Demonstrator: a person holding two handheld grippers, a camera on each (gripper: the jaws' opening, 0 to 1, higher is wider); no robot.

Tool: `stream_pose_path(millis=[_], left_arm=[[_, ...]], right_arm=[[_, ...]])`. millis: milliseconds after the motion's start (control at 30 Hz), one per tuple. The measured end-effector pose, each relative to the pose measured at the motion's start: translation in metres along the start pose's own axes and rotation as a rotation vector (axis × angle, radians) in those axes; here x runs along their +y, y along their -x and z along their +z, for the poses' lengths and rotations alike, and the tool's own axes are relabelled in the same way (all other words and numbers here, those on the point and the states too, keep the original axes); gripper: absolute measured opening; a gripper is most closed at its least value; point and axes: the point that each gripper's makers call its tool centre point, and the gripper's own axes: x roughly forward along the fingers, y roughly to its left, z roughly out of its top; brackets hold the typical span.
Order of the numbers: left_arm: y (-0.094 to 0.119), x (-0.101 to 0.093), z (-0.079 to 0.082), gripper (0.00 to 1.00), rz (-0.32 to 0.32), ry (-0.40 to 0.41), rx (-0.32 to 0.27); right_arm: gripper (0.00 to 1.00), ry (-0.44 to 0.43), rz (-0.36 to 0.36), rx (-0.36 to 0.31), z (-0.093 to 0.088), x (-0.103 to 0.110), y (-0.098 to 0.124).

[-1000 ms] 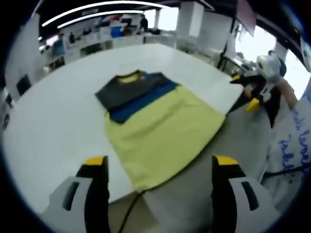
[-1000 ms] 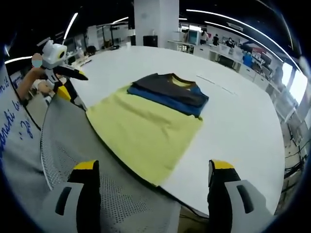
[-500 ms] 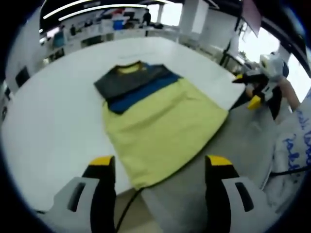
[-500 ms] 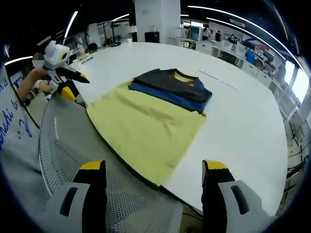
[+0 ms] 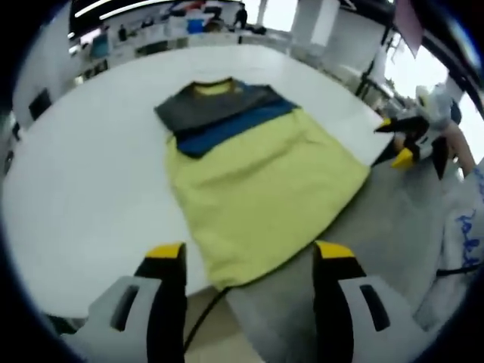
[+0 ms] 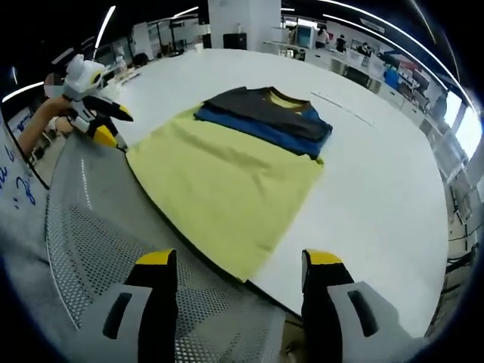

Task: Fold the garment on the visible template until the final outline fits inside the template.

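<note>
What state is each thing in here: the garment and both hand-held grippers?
Yellow, blue and dark grey garment: lying flat on the white table, sleeves folded in, hem overhanging the table's edge.
Left hand-held gripper: open, empty.
Right hand-held gripper: open, empty.

The yellow, blue and dark grey garment (image 5: 253,170) lies flat, sleeves folded in, on the white table (image 5: 83,181).

Left hand-held gripper (image 5: 249,261) and right hand-held gripper (image 6: 240,266), jaws apart, nothing between them.
</note>
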Motion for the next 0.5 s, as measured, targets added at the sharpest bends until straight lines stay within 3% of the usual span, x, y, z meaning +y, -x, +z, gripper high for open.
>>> stream_pose_path(millis=[233, 400, 500], left_arm=[[-0.009, 0.002, -0.014, 0.55, -0.008, 0.044, 0.045], [-0.014, 0.005, -0.021, 0.42, -0.002, 0.065, 0.067], [-0.016, 0.009, -0.023, 0.41, 0.006, 0.102, 0.077]], right_arm=[[0.51, -0.018, 0.0, 0.034, -0.006, -0.006, -0.013], [0.41, -0.033, 0.017, 0.063, -0.012, -0.007, -0.02], [0.37, -0.047, 0.034, 0.081, -0.016, -0.005, -0.025]])
